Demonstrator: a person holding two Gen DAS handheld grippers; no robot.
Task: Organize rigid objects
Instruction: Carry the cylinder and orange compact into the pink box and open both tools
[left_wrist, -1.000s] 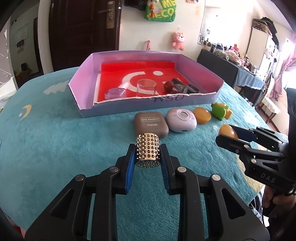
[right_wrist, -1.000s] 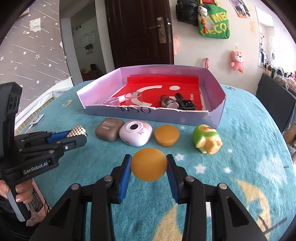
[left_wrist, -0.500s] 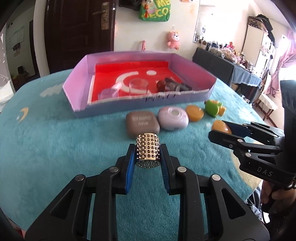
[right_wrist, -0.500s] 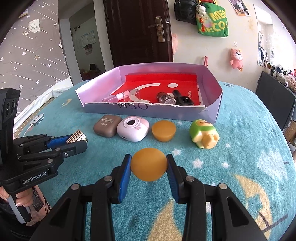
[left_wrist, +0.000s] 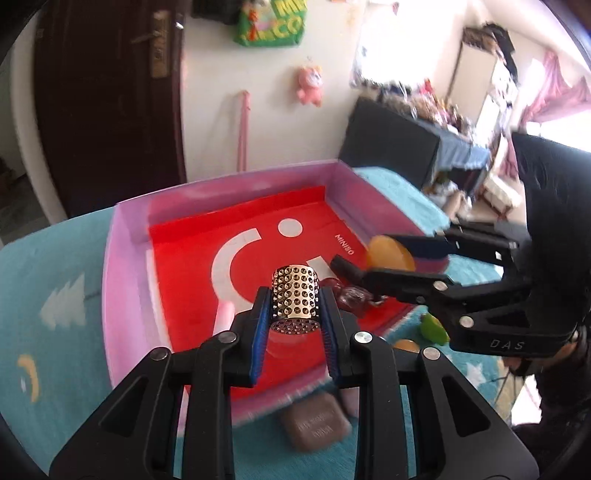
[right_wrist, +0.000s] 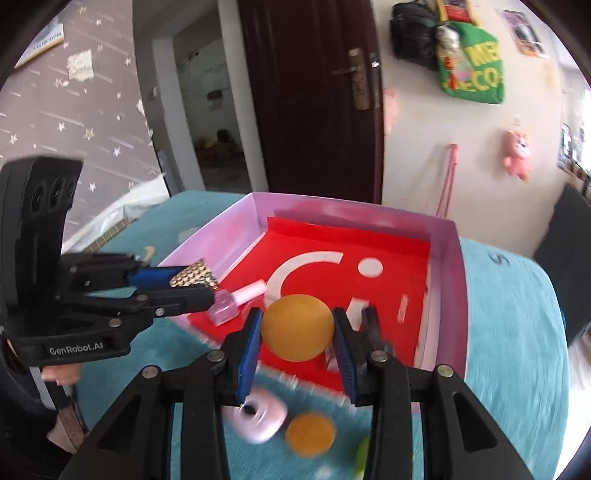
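My left gripper (left_wrist: 295, 317) is shut on a gold studded cylinder (left_wrist: 295, 295) and holds it over the pink box (left_wrist: 122, 280) with a red floor. My right gripper (right_wrist: 297, 332) is shut on an orange disc (right_wrist: 297, 326), also held over the box (right_wrist: 447, 295). Each gripper shows in the other's view: the right one (left_wrist: 376, 258) with its disc (left_wrist: 384, 253) over the box's right side, the left one (right_wrist: 184, 284) with the cylinder (right_wrist: 194, 277) over its left wall.
In the box lie a pink bottle (right_wrist: 229, 302) and dark items (left_wrist: 347, 295). In front of it on the teal cloth sit a brown case (left_wrist: 316, 424), a lilac case (right_wrist: 258, 421), another orange disc (right_wrist: 310, 434) and a green toy (left_wrist: 434, 326).
Both grippers have lifted and moved forward from above the cloth to above the box, each still holding its object.
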